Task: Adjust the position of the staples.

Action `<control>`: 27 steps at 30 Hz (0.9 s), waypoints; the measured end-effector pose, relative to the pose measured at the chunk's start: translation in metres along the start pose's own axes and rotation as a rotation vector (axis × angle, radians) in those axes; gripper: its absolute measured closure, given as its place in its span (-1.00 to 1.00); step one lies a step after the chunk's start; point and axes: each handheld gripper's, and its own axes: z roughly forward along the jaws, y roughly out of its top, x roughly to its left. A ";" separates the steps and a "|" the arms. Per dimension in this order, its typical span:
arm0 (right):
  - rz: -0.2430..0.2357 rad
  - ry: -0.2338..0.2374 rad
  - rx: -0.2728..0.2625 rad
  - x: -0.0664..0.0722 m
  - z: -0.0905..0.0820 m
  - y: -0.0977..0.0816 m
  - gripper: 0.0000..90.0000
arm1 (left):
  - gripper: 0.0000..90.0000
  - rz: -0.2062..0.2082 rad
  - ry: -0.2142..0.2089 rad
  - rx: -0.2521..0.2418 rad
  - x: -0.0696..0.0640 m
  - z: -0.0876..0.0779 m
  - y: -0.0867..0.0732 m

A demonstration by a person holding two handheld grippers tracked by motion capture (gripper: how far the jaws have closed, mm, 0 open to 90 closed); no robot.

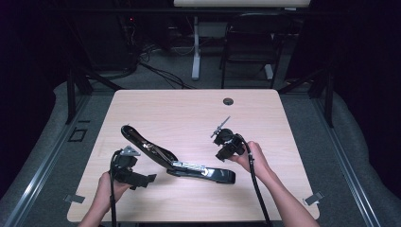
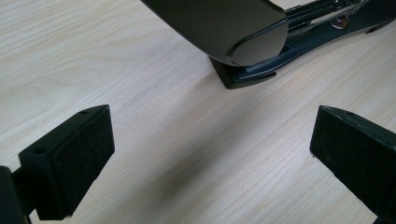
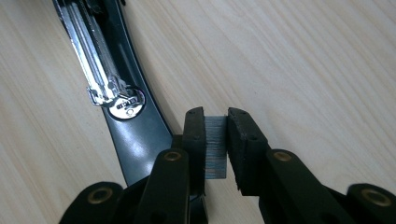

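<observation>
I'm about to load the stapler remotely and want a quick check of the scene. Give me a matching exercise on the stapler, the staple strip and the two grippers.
Things:
1. stapler
2. staple strip
3. left gripper
4. right gripper

States:
A. jaws wide apart over bare table
B. lying on the table, swung open
C. pinched between two black pads
D. jaws closed on something thin and grey

Pairs: 1-B, 2-C, 3-A, 4-D
</observation>
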 end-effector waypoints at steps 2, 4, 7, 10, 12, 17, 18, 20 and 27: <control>-0.007 0.006 -0.006 0.001 -0.001 0.002 0.73 | -1.00 0.000 0.000 0.001 0.000 0.000 0.000; -0.019 0.013 -0.012 0.003 -0.003 0.004 0.73 | -1.00 0.003 0.006 0.001 -0.001 0.001 0.000; -0.032 0.025 -0.021 0.006 -0.004 0.008 0.73 | -1.00 0.007 0.007 0.004 -0.001 0.002 0.001; -0.051 0.026 -0.018 0.010 -0.004 0.012 0.73 | -1.00 0.011 0.000 0.005 -0.002 0.002 0.002; -0.056 0.031 -0.022 0.012 -0.003 0.014 0.73 | -1.00 0.011 0.003 -0.004 -0.002 0.002 0.002; -0.072 0.041 -0.033 0.016 -0.005 0.020 0.73 | -1.00 0.019 -0.012 -0.001 -0.002 0.002 0.004; -0.076 0.041 -0.041 0.017 -0.005 0.021 0.73 | -1.00 0.018 -0.008 -0.006 -0.002 0.003 0.004; -0.088 0.057 -0.048 0.019 -0.006 0.025 0.73 | -1.00 0.018 -0.010 -0.007 -0.002 0.003 0.005; -0.156 0.074 -0.049 0.031 -0.005 0.036 0.73 | -1.00 0.019 -0.011 -0.006 -0.001 0.003 0.005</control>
